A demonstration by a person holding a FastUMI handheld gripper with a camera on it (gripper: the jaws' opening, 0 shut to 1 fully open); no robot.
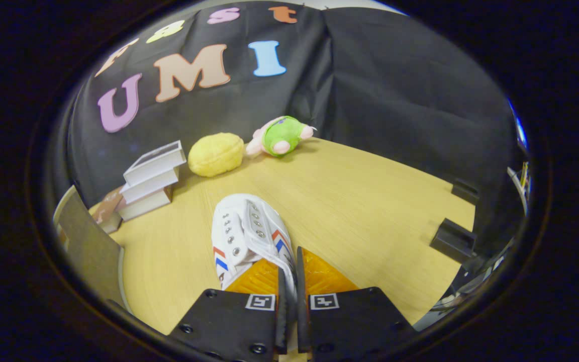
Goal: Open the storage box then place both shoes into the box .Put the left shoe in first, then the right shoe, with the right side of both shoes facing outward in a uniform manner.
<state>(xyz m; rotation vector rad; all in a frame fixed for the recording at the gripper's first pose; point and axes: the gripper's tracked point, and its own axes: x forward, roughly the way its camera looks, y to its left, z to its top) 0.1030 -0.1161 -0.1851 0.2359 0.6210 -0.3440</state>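
A white sneaker (pixel 247 231) with red and blue chevron stripes and metal eyelets hangs just ahead of the fingers, toe pointing away toward the back of the wooden table (pixel 370 201). My gripper (pixel 289 274) is shut on the shoe's side wall near the heel, the fabric pinched in the narrow gap between the two fingers. The shoe's heel is hidden behind the fingers. A grey panel (pixel 86 241) with a pale edge stands off to the left of the fingers; whether it belongs to the storage box cannot be told.
A stack of white books (pixel 151 181) leans at the back left. Beyond the shoe lie a yellow plush (pixel 215 154) and a green and pink plush toy (pixel 282 136) against the black cloth wall. Two black clamps (pixel 453 239) sit on the table's right edge.
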